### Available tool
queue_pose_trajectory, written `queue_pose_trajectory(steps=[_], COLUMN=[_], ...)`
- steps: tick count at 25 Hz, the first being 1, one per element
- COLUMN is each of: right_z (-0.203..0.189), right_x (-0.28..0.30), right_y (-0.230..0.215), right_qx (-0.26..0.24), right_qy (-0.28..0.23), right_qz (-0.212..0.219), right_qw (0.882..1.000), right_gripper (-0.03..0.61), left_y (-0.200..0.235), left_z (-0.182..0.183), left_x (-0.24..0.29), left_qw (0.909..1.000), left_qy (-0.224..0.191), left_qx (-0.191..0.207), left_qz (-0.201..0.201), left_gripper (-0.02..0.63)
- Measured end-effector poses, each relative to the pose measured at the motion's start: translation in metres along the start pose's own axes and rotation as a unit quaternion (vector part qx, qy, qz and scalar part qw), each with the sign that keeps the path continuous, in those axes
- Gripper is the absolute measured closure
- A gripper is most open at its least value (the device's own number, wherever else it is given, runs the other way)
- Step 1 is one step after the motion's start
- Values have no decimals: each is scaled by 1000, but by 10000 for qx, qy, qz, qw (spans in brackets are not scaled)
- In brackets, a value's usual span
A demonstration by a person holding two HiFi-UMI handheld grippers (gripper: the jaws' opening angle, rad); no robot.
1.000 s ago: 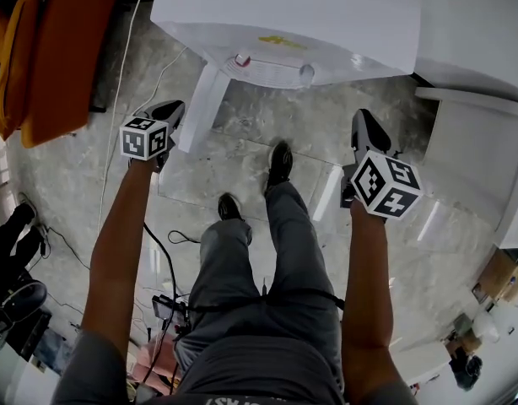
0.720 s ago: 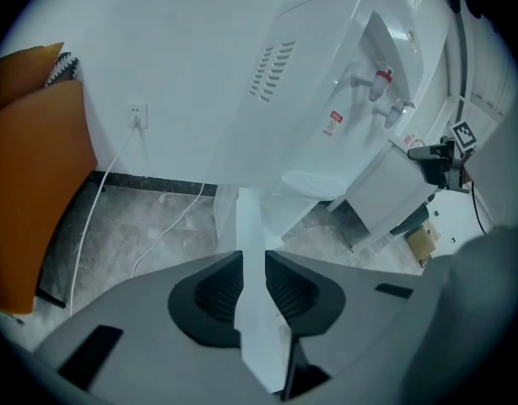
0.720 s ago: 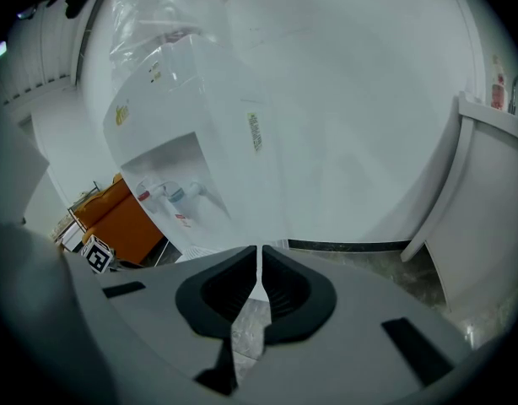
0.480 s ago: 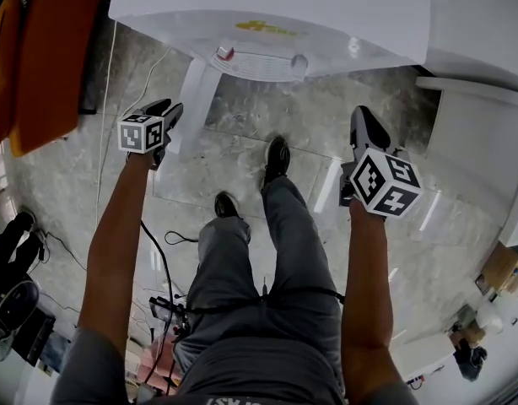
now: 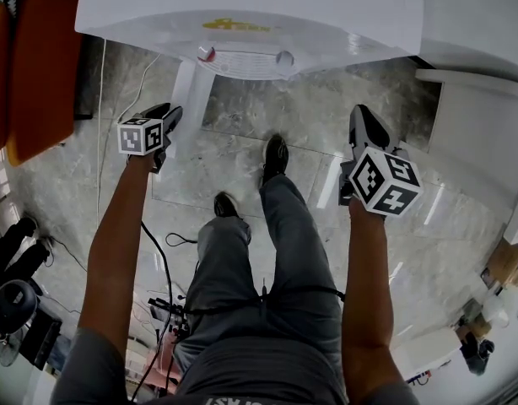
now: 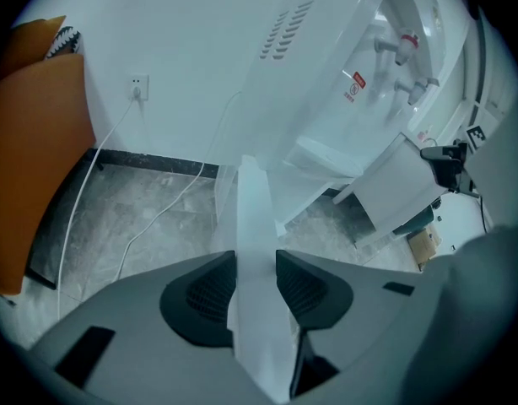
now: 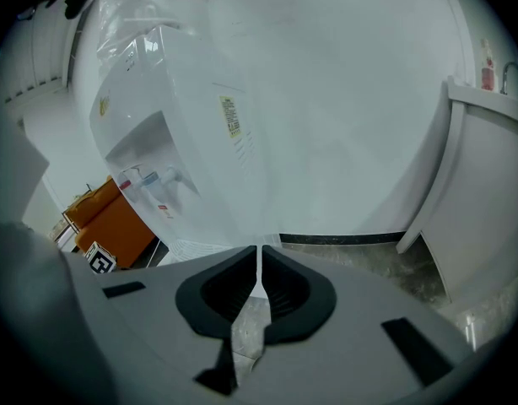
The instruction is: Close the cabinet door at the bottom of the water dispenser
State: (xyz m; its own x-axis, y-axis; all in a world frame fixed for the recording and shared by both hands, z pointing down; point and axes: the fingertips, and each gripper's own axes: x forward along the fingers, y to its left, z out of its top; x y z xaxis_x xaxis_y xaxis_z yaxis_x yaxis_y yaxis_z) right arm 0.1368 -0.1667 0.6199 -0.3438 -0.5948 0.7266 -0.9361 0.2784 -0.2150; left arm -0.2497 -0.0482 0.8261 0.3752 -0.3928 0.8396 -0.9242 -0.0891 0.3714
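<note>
The white water dispenser [image 5: 259,7] stands at the top of the head view, its taps [image 6: 402,49] showing in the left gripper view. Its bottom cabinet door [image 5: 191,99] swings out toward me, edge-on. My left gripper [image 5: 170,115] sits just left of that door. Its jaws have just been opening, and the door's edge [image 6: 252,226] now runs through the gap of the left gripper [image 6: 256,268]; I see no pad pressing on it. My right gripper [image 5: 360,121] hangs over the floor to the right, apart from the door. In its own view the right gripper [image 7: 260,264] is shut with nothing held.
An orange seat [image 5: 40,66] is at the left. A white cable [image 5: 103,142] runs down the wall from a socket [image 6: 137,87]. A white cabinet [image 5: 478,142] stands at the right. My shoes [image 5: 276,159] are on the marble floor before the dispenser.
The left gripper's jaws went from shut to open and it moved closer to the door's edge. Both grippers sank a little. The dispenser shifted left in the head view.
</note>
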Motion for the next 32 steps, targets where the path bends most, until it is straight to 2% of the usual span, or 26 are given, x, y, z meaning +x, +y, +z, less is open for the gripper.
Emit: queue_pose_trajectory(steps=[6, 12, 17, 22, 32], right_z=[-4, -7, -10, -11, -4], right_x=[-2, -5, -9, -10, -9], right_y=[-7, -18, -30, -39, -54], right_qx=[87, 167, 236, 310, 446], right_qy=[9, 11, 18, 5, -55], right_qz=[-5, -41, -121, -176, -309], right_qw=[10000, 9999, 9996, 9994, 9985], right_gripper=[548, 548, 548, 548, 548], left_y=[-18, -51, -80, -101, -120], left_z=[-5, -9, -3, 5, 26], left_x=[6, 21, 37, 51, 70], left_qw=[9996, 9983, 9963, 9948, 9929], left_qy=[194, 268, 358, 302, 282], left_qx=[97, 76, 241, 212, 498], left_qz=[-159, -515, -750, -946, -1043], left_gripper=[472, 499, 503, 505, 536])
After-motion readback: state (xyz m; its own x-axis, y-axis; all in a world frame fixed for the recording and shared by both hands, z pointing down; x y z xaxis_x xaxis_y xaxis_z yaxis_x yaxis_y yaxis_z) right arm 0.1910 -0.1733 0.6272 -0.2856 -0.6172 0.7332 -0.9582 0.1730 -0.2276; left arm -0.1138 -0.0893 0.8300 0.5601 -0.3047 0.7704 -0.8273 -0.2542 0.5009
